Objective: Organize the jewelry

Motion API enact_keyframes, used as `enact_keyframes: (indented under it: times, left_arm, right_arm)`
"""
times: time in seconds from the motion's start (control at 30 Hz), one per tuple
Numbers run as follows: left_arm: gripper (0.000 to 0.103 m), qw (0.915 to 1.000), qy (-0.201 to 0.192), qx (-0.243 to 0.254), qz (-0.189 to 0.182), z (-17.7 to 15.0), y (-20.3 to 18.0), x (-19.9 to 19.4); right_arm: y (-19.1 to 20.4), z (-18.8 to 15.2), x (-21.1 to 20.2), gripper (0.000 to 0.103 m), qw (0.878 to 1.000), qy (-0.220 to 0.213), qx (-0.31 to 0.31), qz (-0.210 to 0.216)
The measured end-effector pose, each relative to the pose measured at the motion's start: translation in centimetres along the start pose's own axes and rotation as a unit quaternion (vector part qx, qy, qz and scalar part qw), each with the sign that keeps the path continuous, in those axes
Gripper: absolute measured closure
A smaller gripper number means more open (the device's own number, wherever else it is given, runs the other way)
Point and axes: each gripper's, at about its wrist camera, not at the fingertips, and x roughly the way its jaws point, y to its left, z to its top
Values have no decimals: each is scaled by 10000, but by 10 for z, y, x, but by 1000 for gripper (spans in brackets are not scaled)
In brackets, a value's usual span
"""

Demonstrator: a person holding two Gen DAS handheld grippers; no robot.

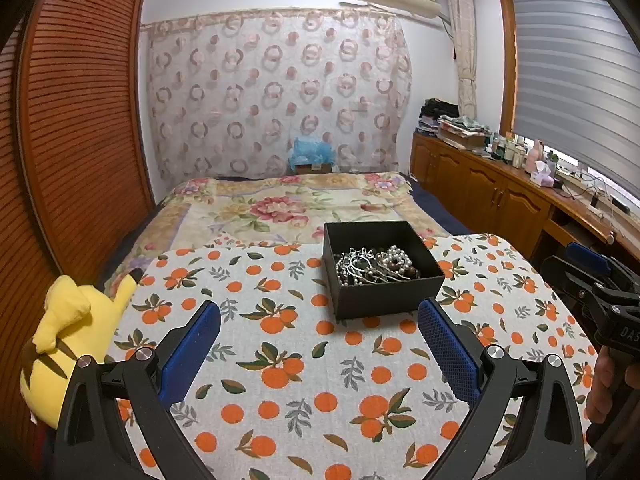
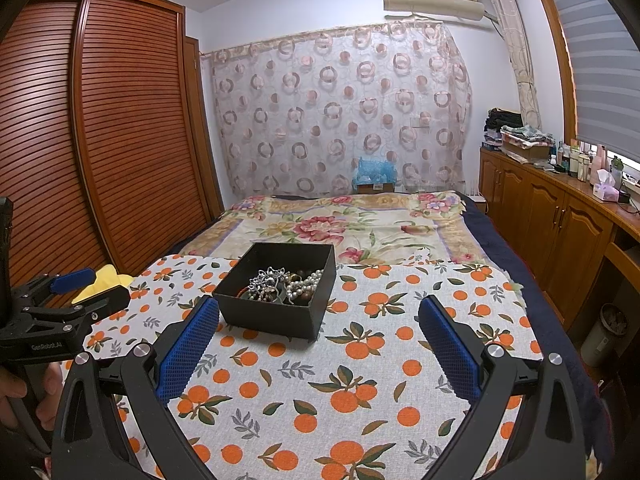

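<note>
While both hang spread, left claw (image 1: 320, 320), right claw (image 2: 320, 316), near jewelry-filled black box (image 1: 390, 296).

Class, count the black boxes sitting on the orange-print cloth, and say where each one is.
1. The black box sits open on the orange-print cloth toward its far edge, holding tangled jewelry. No other box shows in either view.
</note>
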Motion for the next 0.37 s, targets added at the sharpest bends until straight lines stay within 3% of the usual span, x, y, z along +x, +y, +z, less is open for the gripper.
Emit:
enact_keyframes:
  times: [0.37]
  left_arm:
    - [8,10000,2,0,-4,0,0,0]
  right_arm:
    - [-1,0,0,2,10000,-4,6,-1]
